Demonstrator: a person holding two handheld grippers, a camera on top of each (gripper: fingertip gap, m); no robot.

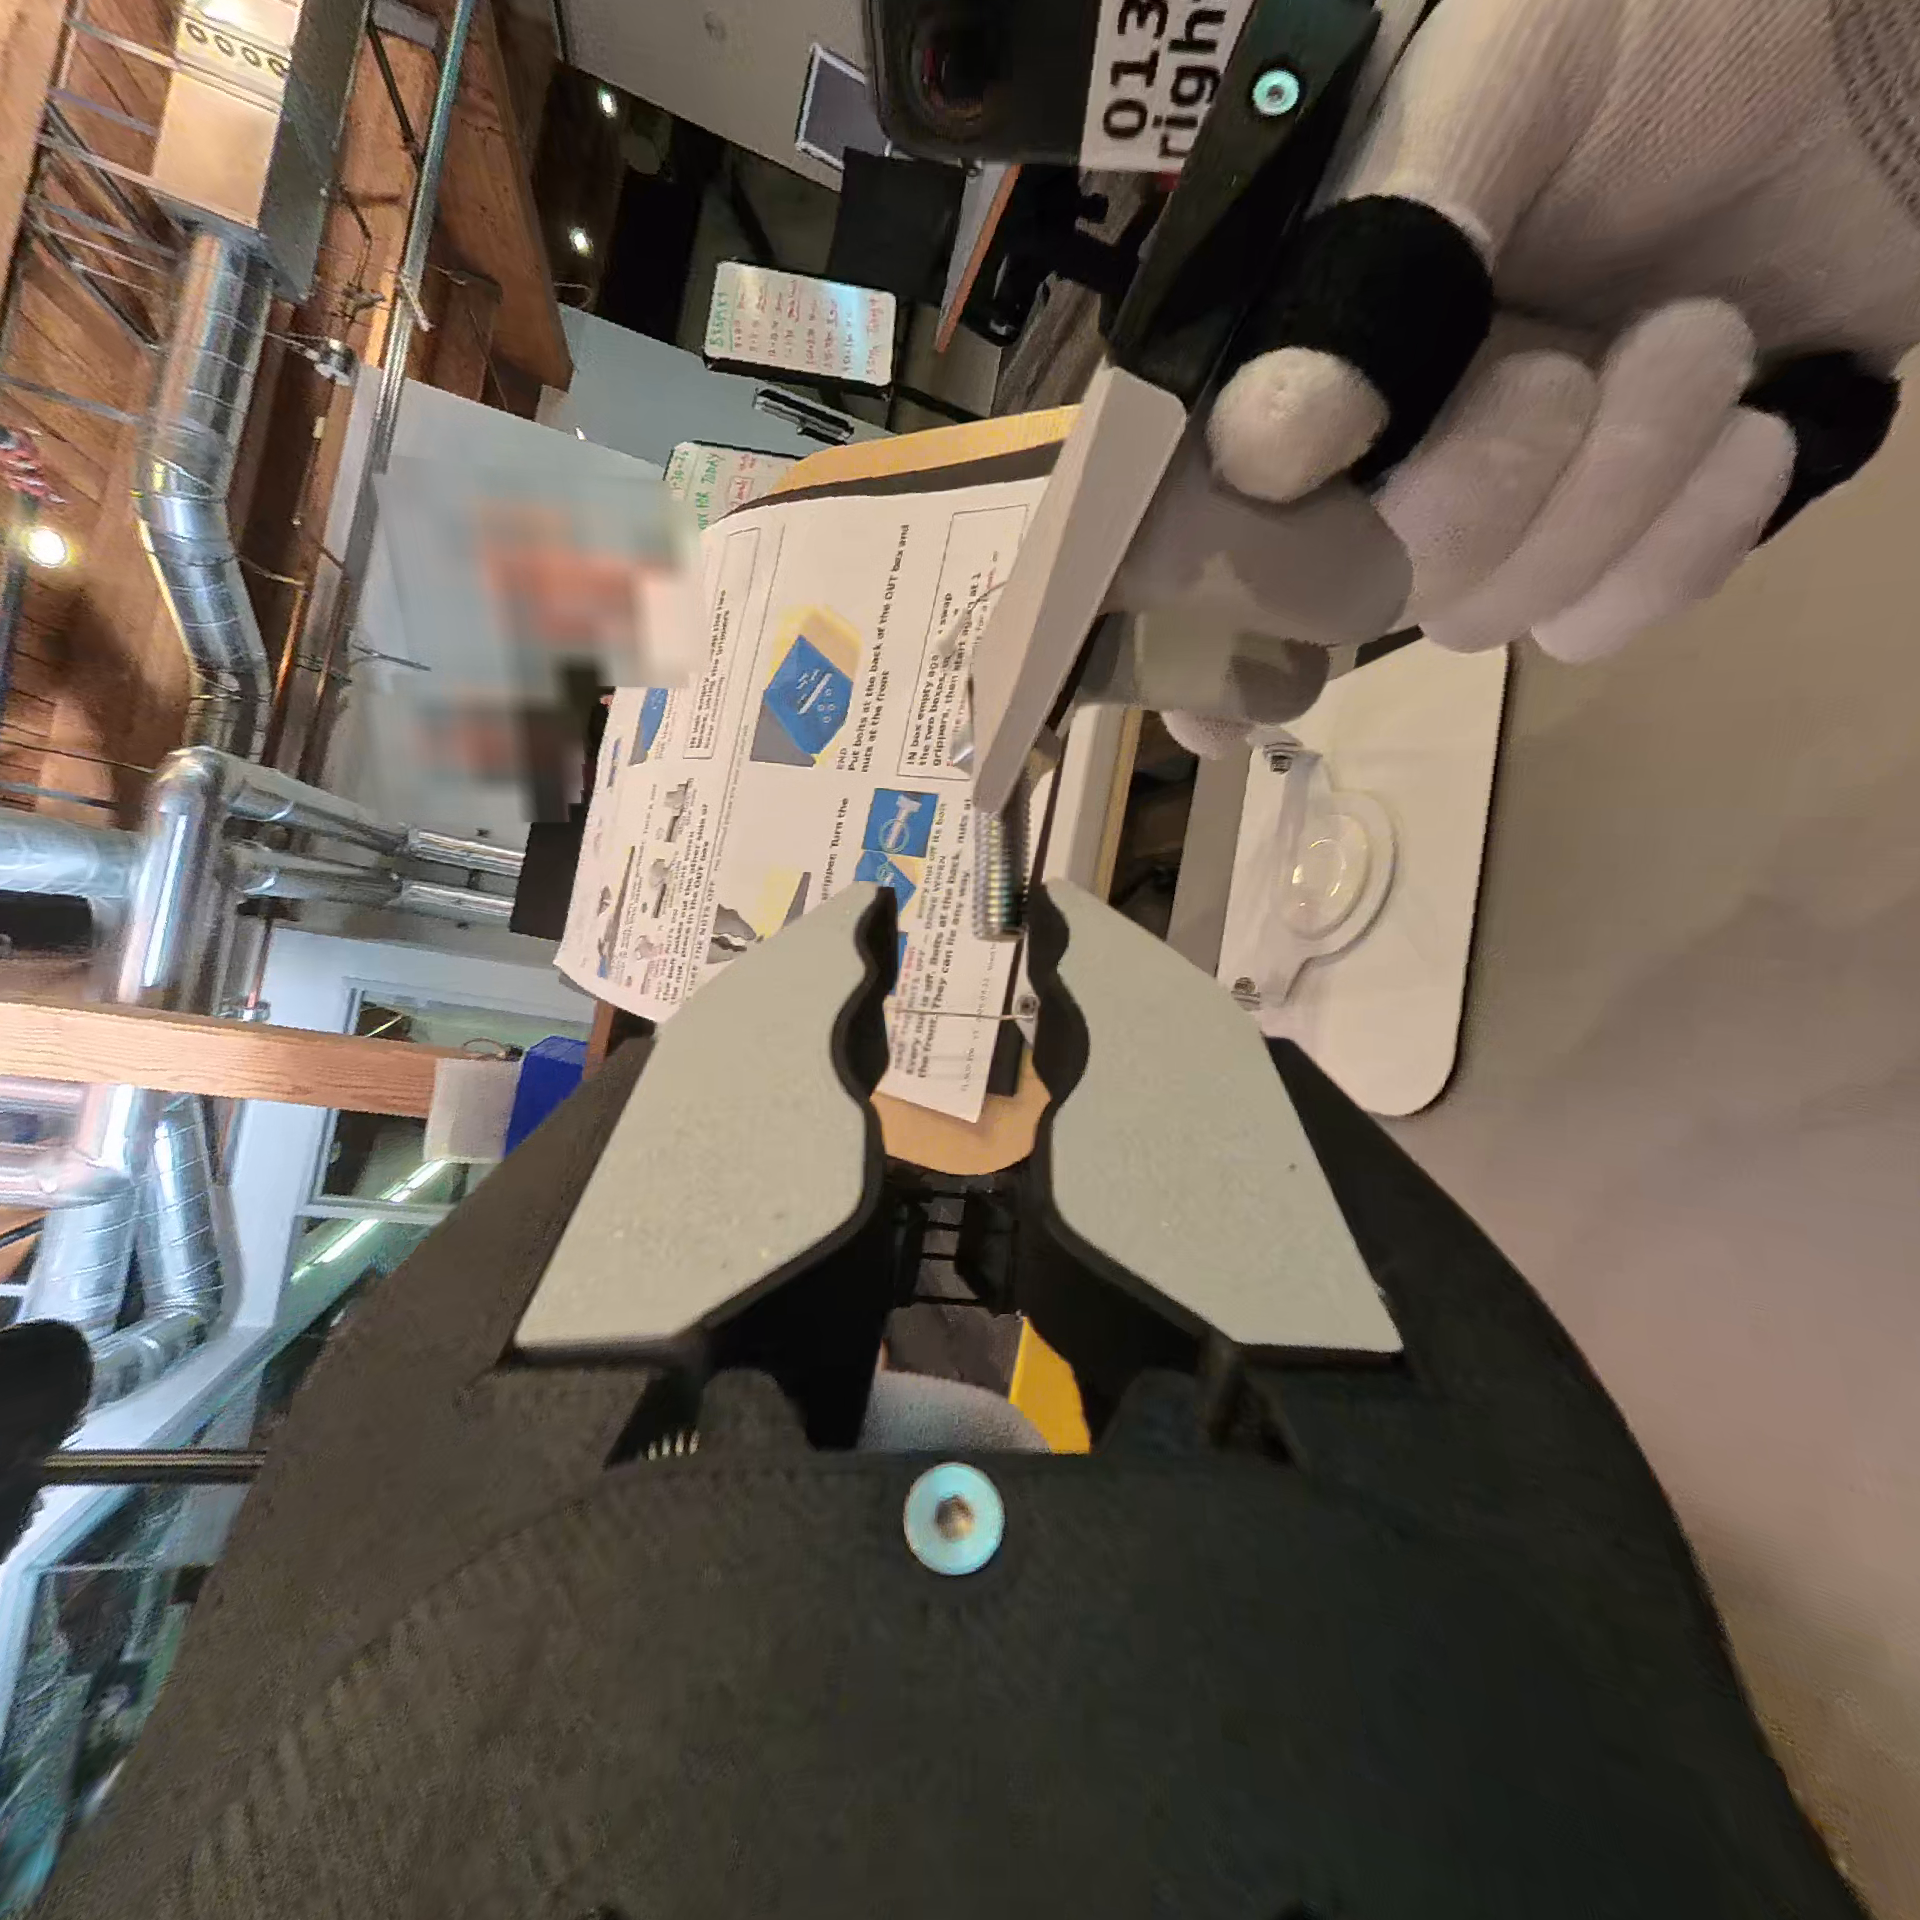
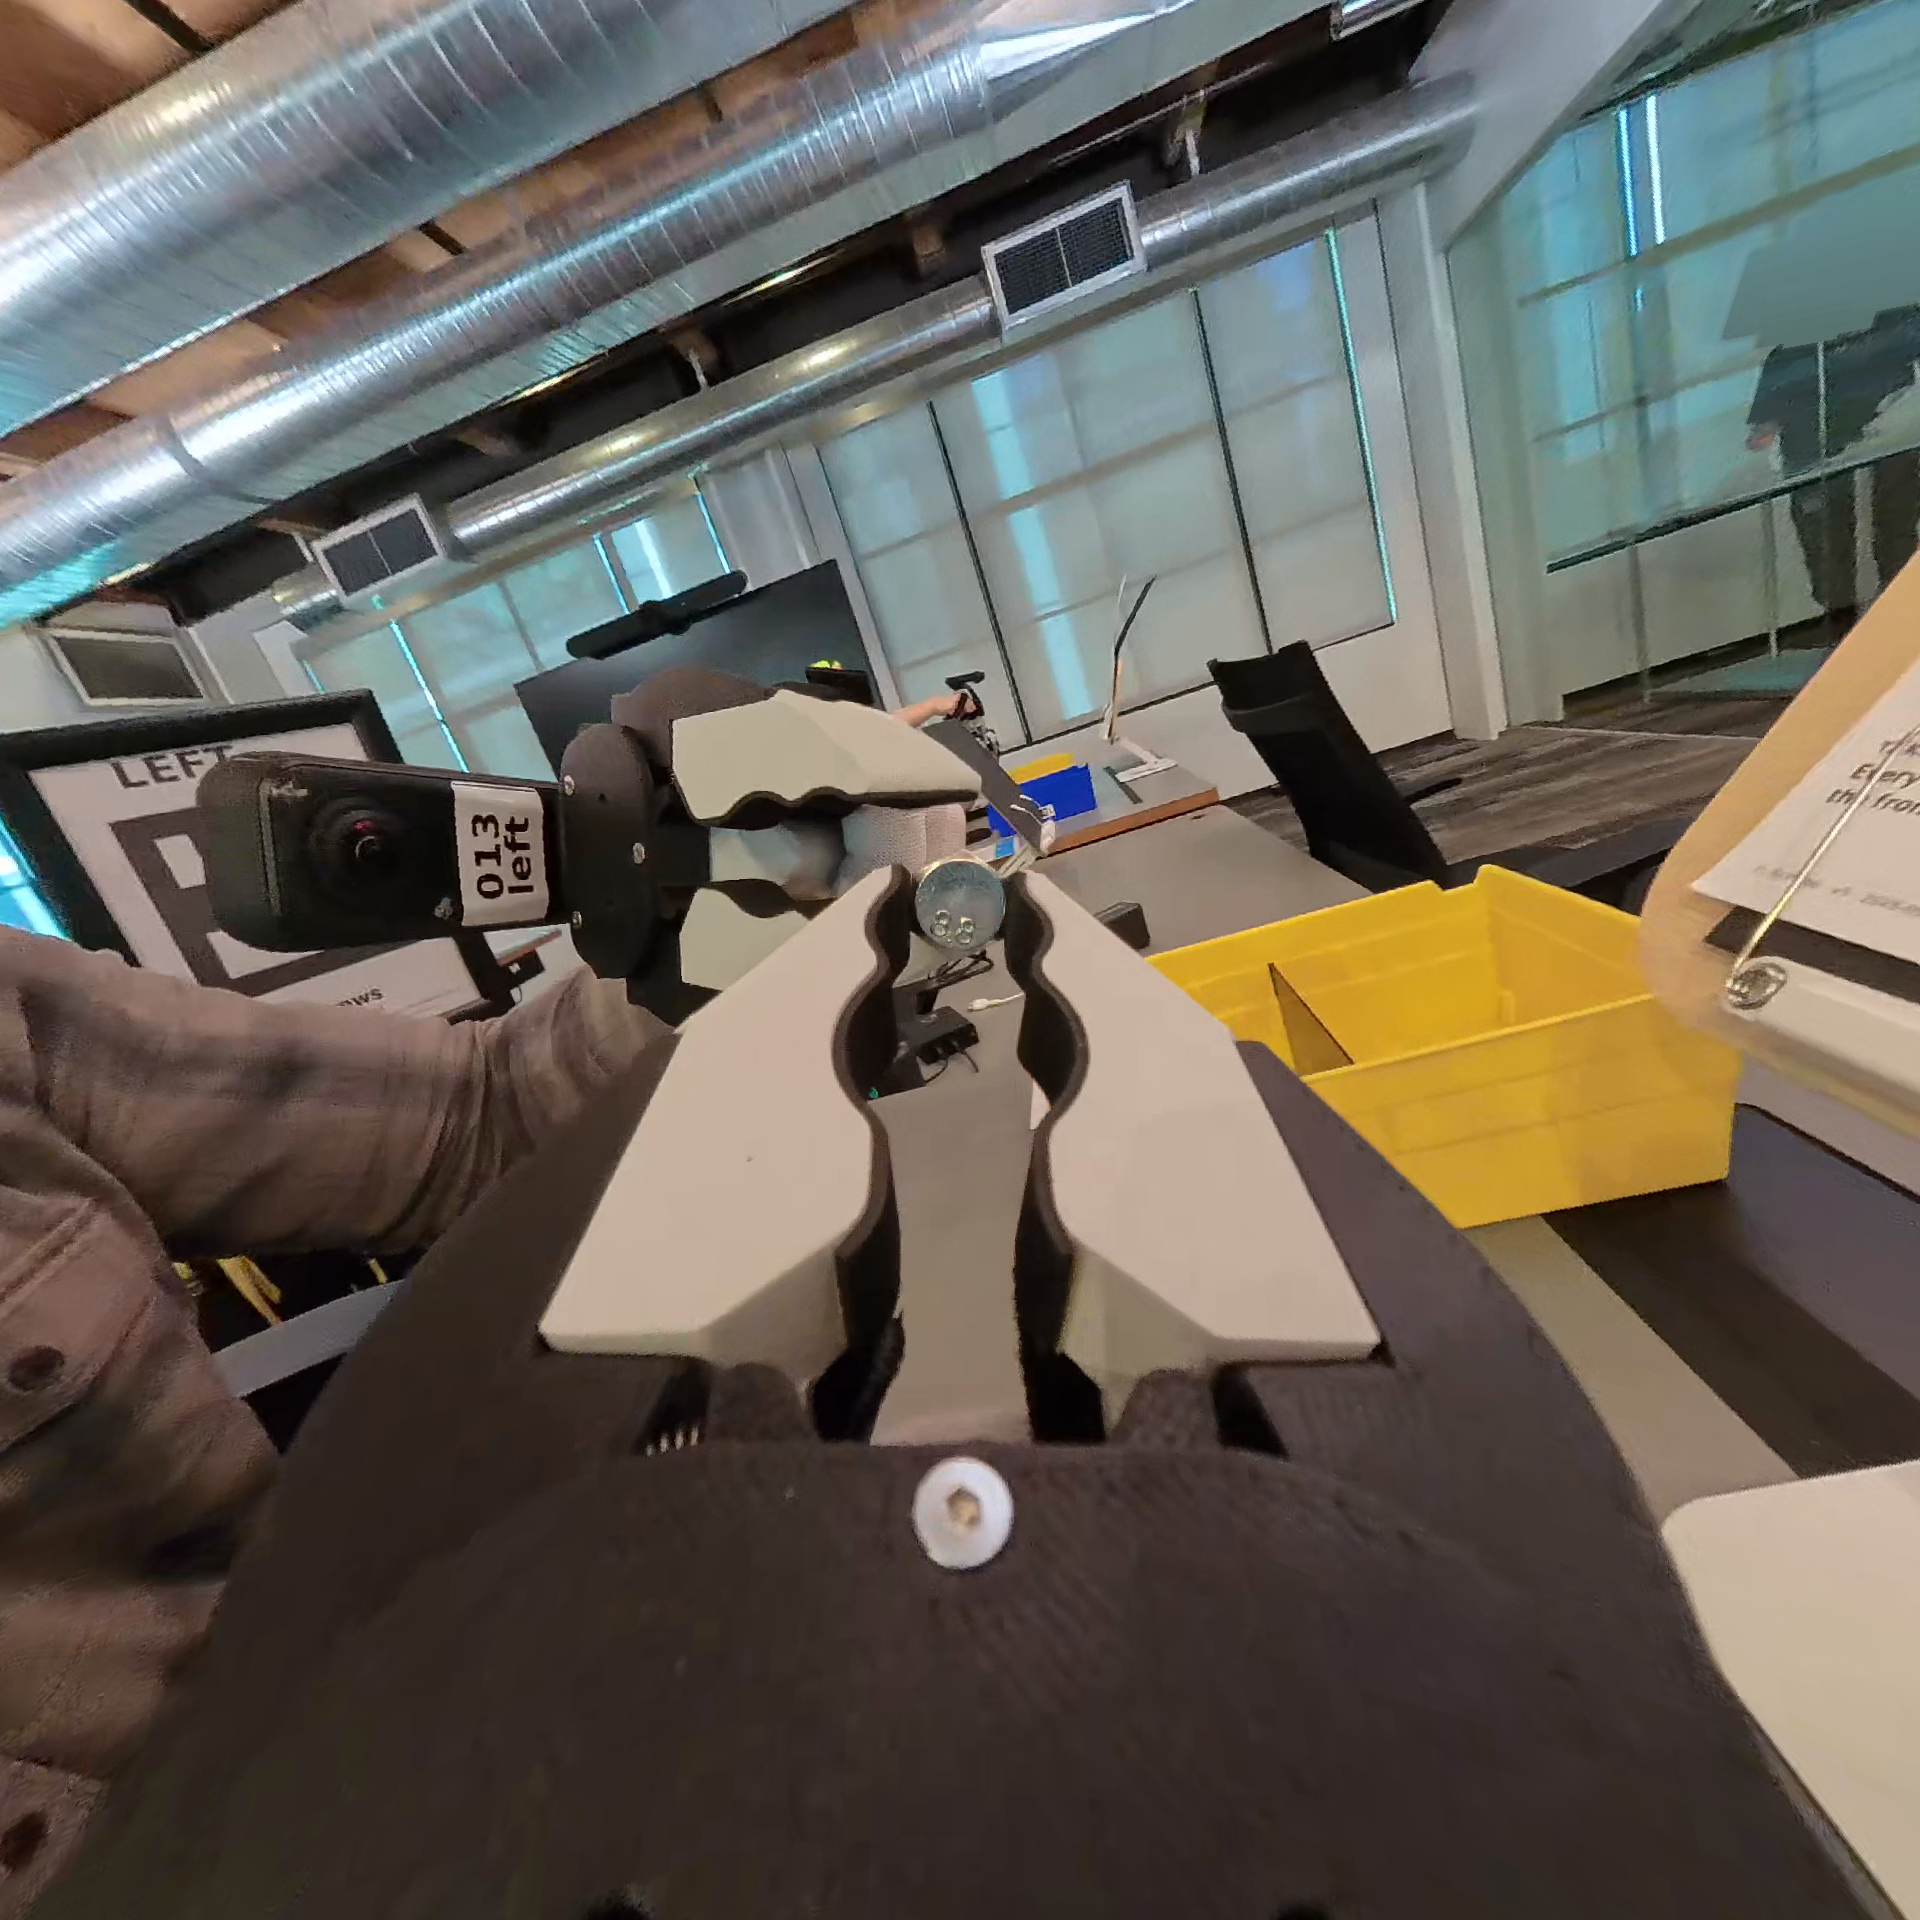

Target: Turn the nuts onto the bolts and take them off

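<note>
The right gripper (image 2: 958, 899) has its grey jaws closed on the round head of a silver steel bolt (image 2: 958, 906), pinched at the very tips and held in the air above the tabletop (image 2: 1621, 1382). In the left wrist view the bolt's threaded shank (image 1: 1004, 871) points down toward the left gripper (image 1: 961, 914), ending just at the tips of its jaws. Those jaws stand slightly apart with nothing clearly between them; no nut is visible in either view.

The bolt looks small, rigid and fairly heavy for its size. Its smooth zinc-bright head is probably slippery, so the hold is best taken deep in the notched hollows of the jaws, across the head, leaving the coarse thread free.

A white-gloved hand (image 1: 1621, 416) works the right gripper. A yellow plastic bin with a divider (image 2: 1507, 1049) sits toward the far right of the tabletop, beside a clipboard with a printed instruction sheet (image 1: 831, 727).
</note>
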